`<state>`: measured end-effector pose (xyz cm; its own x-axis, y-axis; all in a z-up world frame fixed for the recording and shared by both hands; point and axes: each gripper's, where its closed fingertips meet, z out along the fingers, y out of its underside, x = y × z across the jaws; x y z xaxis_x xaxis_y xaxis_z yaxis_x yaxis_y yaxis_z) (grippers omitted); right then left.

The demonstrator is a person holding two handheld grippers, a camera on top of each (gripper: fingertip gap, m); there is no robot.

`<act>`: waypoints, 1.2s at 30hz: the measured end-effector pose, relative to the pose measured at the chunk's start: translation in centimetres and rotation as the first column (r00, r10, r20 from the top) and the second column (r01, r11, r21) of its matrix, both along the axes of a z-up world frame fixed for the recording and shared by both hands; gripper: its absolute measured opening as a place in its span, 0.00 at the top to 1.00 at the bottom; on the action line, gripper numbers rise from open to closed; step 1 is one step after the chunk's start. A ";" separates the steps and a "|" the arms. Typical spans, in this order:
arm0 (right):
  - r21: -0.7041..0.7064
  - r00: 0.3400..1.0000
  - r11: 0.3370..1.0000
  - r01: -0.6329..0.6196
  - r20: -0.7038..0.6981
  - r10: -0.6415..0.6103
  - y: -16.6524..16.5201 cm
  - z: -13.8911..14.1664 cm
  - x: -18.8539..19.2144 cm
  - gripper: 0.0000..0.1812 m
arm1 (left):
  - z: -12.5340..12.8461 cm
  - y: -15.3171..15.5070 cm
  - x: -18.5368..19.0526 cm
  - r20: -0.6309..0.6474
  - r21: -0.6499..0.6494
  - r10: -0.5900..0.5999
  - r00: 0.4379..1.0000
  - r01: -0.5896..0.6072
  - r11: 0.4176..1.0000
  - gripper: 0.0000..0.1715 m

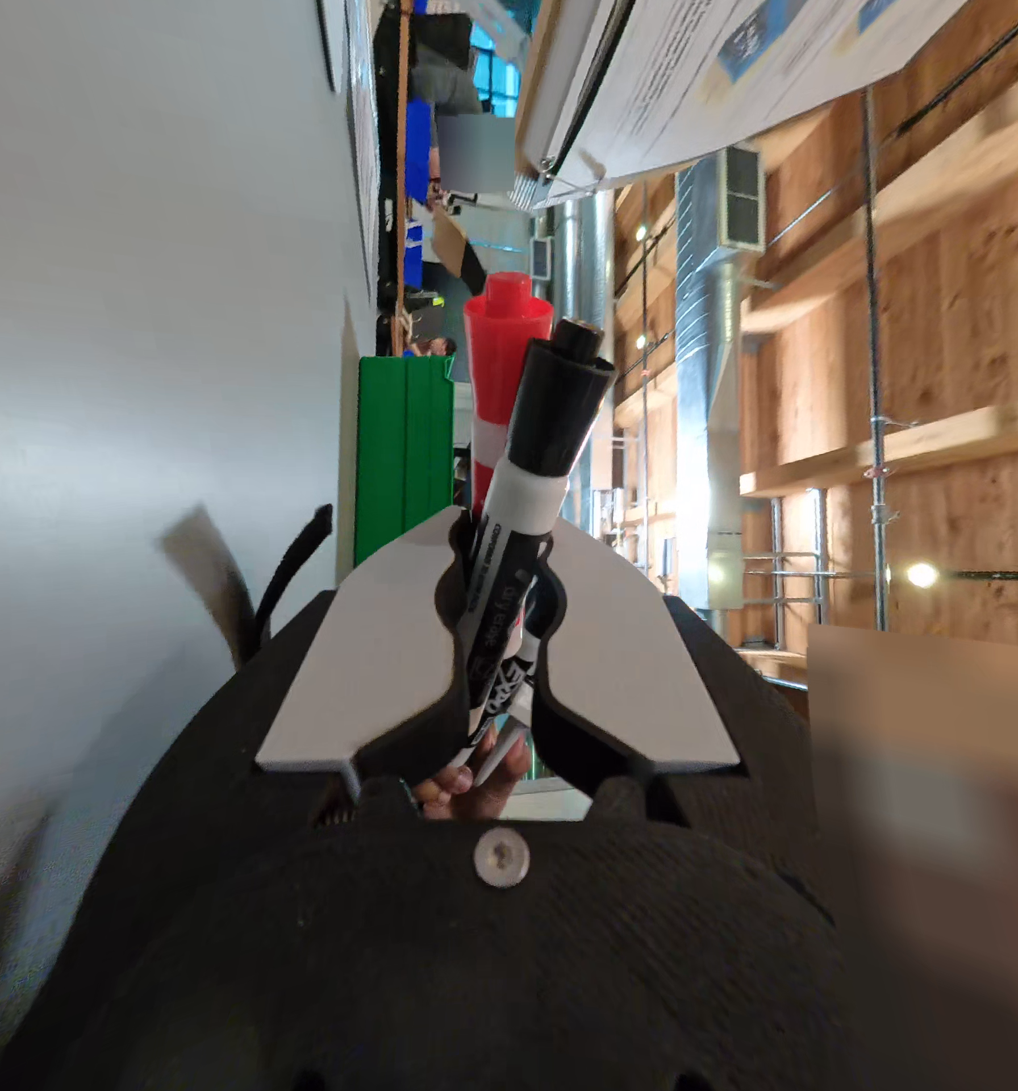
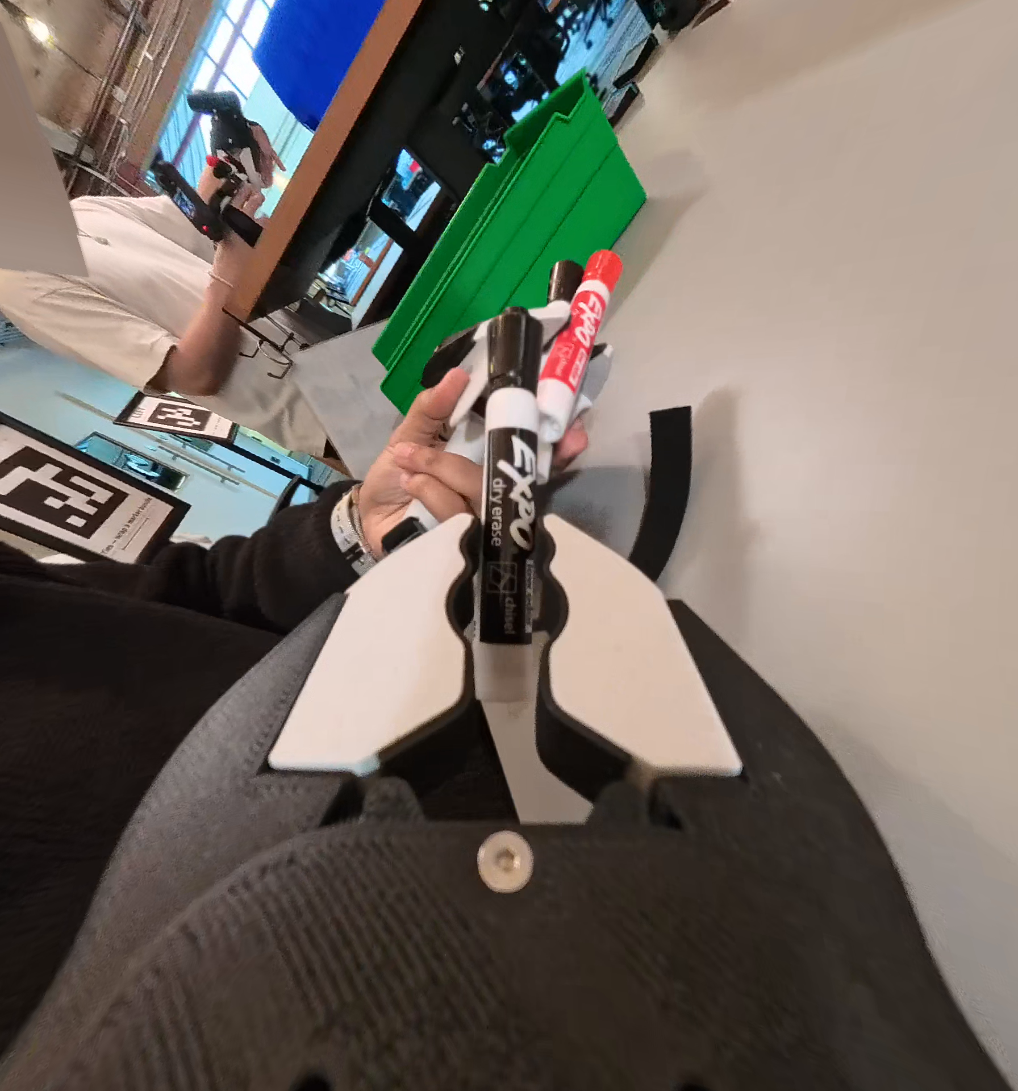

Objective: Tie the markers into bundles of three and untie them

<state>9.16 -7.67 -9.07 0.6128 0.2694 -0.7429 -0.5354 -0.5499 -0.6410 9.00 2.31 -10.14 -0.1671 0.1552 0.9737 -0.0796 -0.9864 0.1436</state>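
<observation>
My left gripper [image 1: 503,531] is shut on a black-capped marker [image 1: 545,413] and a red marker [image 1: 498,354] behind it, both pointing away from the camera. A black strap [image 1: 294,567] lies on the white table to the left. In the right wrist view my right gripper [image 2: 506,531] is shut on the barrel of a black marker [image 2: 509,472]. That marker's far end reaches the left gripper [image 2: 574,354], held by a hand, which grips the red marker [image 2: 583,330] and another dark marker [image 2: 563,280]. The black strap [image 2: 666,484] lies on the table beside them.
A green bin [image 2: 524,236] stands on the white table [image 2: 849,413] just beyond the markers; it also shows in the left wrist view [image 1: 403,454]. Another person with hand-held grippers [image 2: 223,177] sits at the far side. Framed black-and-white pattern boards [image 2: 52,490] lie at the left. One gripper's finger ends stand about 11 cm off the other's. The left tips stand about 7 cm off the black strap [image 2: 666,484].
</observation>
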 end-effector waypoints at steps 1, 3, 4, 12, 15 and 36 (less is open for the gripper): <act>-0.001 1.000 1.000 -0.006 -0.001 0.006 -0.1 -0.1 0.0 0.90 | 0.3 -0.2 0.0 0.010 0.011 0.006 1.000 -0.006 1.000 0.89; 0.004 1.000 1.000 -0.016 0.009 0.016 -0.2 -0.1 0.2 0.90 | 1.0 -0.6 0.0 0.035 0.084 -0.002 0.999 -0.001 0.996 0.89; 0.010 1.000 1.000 -0.019 0.019 0.019 -0.2 -0.1 0.3 0.90 | 1.3 -0.7 0.2 0.040 0.122 -0.007 0.999 0.002 0.993 0.89; 0.022 0.999 1.000 -0.018 -0.045 0.019 -0.3 0.0 1.2 0.90 | -0.1 -0.2 0.5 -0.016 0.214 -0.002 1.000 0.005 0.977 0.89; 0.017 0.999 1.000 -0.015 -0.048 0.016 -0.2 -0.2 1.3 0.90 | -0.4 -0.4 0.7 -0.018 0.190 -0.013 1.000 0.016 0.982 0.89; 0.013 0.981 1.000 0.017 -0.193 -0.015 0.3 0.0 1.5 0.90 | -0.7 -5.6 1.8 -0.023 0.185 -0.191 0.981 0.192 0.964 0.89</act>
